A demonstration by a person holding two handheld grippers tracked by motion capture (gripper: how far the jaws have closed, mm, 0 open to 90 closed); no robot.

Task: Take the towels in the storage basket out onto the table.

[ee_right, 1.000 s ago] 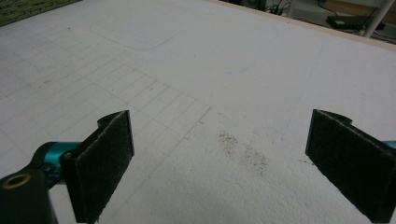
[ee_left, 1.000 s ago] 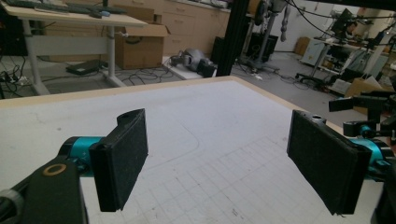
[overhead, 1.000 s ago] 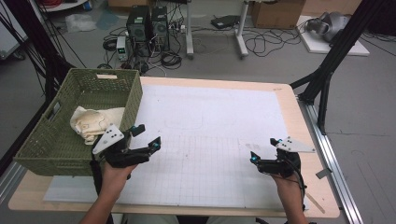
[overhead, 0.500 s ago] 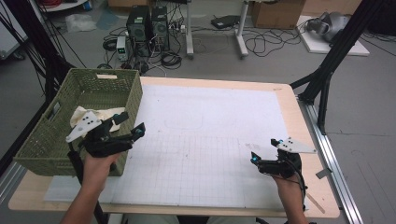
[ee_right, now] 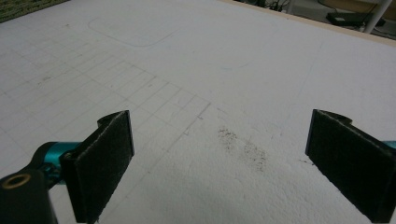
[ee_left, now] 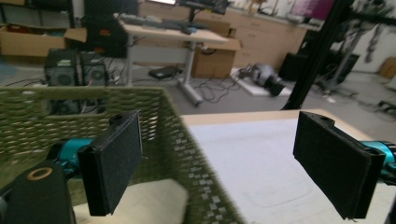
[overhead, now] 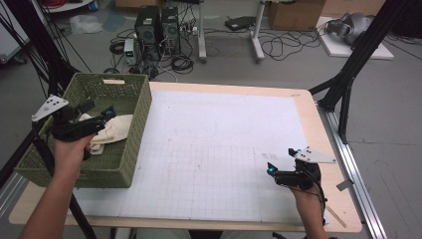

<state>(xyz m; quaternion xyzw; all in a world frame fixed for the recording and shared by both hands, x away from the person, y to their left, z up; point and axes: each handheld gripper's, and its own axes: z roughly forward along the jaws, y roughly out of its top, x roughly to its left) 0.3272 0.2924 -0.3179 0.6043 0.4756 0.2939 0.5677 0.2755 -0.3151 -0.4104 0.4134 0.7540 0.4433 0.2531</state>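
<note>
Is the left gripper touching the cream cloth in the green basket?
Apart. The left gripper view shows the left gripper with jaws wide and empty, the cream cloth lying below them inside the green basket.

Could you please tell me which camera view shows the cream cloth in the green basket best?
The high view: the crumpled cream cloth lies whole inside the green woven plastic basket. The left gripper view catches a blurred pale corner behind the basket wall. The right gripper view looks across the white mat.
</note>
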